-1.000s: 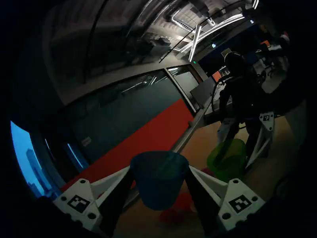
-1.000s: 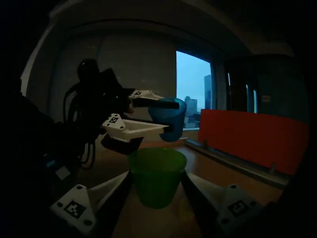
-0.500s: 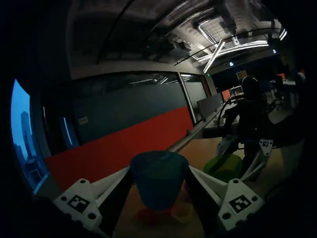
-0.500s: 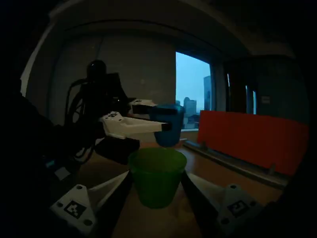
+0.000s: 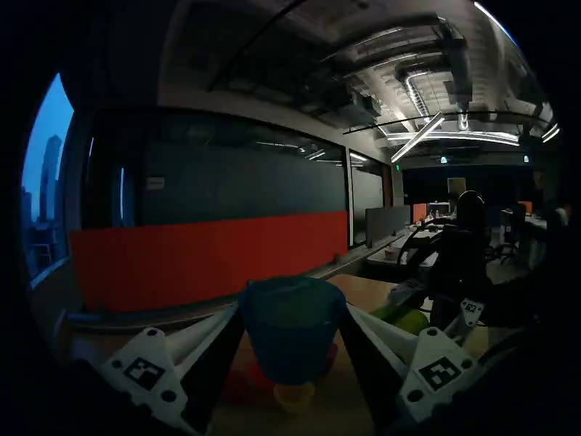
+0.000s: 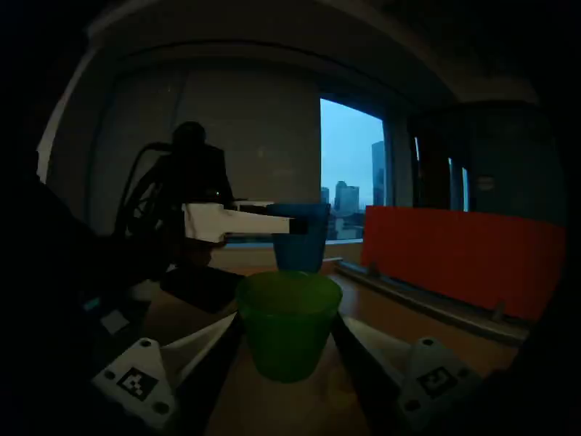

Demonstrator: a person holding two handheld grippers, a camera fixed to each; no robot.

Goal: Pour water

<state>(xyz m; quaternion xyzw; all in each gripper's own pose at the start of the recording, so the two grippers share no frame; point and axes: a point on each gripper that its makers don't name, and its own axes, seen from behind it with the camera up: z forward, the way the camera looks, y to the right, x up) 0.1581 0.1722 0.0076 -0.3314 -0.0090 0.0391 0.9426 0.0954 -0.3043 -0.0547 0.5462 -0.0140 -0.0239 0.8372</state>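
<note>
Fingers [image 5: 200, 333] of the left gripper [image 5: 290, 323] pinch the blue cup [image 5: 290, 345] upright and level, just beyond and above the green cup [image 6: 288, 327], which the right gripper [image 6: 288, 341] clamps on both sides above the table [image 6: 290, 410]. No tilt, no stream showing (too dim to see water in either), so whether the pour is finished or pending, I can't tell.

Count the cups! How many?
2 for sure: the blue cup in the left tool, the green cup in the right tool. A small red thing and yellow thing below might be cups too; too dark.
</note>
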